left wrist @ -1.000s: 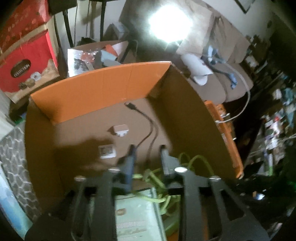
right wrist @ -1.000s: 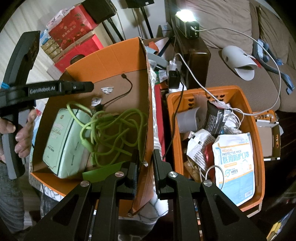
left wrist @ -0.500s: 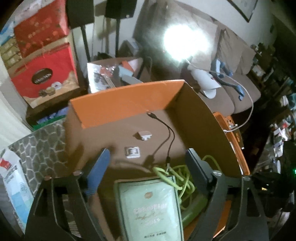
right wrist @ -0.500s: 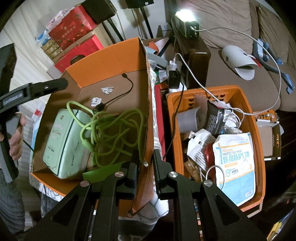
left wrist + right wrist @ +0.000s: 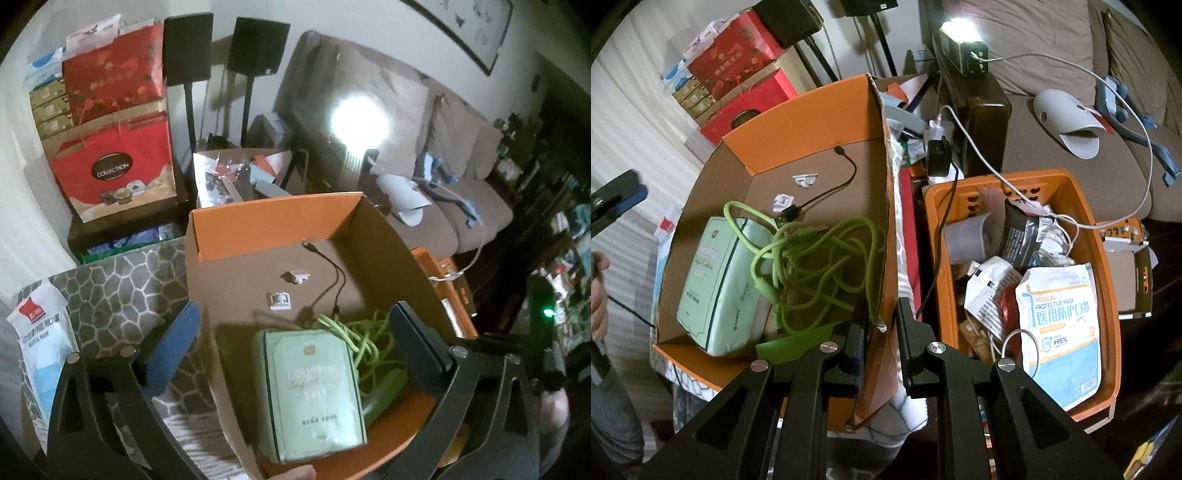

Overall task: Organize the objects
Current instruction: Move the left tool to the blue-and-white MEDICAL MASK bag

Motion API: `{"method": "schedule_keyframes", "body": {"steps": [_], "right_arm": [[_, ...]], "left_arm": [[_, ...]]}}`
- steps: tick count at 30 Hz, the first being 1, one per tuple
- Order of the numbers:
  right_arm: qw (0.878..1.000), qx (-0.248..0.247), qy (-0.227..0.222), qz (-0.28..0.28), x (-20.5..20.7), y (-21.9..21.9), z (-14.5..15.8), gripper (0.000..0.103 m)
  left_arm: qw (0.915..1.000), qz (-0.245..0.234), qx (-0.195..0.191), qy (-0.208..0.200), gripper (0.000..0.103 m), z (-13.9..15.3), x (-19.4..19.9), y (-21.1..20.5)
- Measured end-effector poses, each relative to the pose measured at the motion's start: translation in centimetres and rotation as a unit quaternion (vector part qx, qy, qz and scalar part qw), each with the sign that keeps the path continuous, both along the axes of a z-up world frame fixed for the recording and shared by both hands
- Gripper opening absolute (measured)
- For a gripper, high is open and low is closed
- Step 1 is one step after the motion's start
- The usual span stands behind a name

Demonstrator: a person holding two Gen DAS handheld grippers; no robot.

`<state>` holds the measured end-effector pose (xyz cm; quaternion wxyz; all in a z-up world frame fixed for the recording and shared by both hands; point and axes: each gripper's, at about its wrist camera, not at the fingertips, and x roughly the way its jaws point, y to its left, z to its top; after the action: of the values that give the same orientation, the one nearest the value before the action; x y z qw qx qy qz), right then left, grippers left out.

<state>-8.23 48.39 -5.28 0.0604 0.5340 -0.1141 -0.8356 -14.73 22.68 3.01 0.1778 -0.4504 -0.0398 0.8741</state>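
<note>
In the cluttered living room, the right gripper [image 5: 881, 325] pinches the cardboard box [image 5: 820, 107] wall; the left gripper [image 5: 295, 343], jaws just opened and empty, likely needs another item next.

1. The cardboard box [image 5: 812, 110], orange outside and brown inside, stood open with its flaps up.
2. A pale green tissue pack [image 5: 716, 280] lay flat in the box's near left part.
3. A tangled green cable [image 5: 820, 258] lay beside the pack, partly draped over its top edge.
4. A thin black cable [image 5: 846, 173] and two small white clips [image 5: 279, 301] lay on the box floor farther back.
</note>
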Motion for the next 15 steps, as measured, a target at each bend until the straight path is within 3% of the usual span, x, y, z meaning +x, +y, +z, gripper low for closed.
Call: {"method": "schedule_keyframes", "body": {"steps": [6, 15], "right_arm": [[1.0, 0.001, 0.0, 0.0, 0.0, 0.0, 0.0, 0.014], [1.0, 0.0, 0.0, 0.0, 0.0, 0.0, 0.0, 0.014]], "left_arm": [[0.9991, 0.008, -0.032, 0.026, 0.103, 1.4, 2.1, -0.7], [0.9967, 0.048, -0.046, 0.045, 0.103, 2.4, 4.2, -3.9]]}}
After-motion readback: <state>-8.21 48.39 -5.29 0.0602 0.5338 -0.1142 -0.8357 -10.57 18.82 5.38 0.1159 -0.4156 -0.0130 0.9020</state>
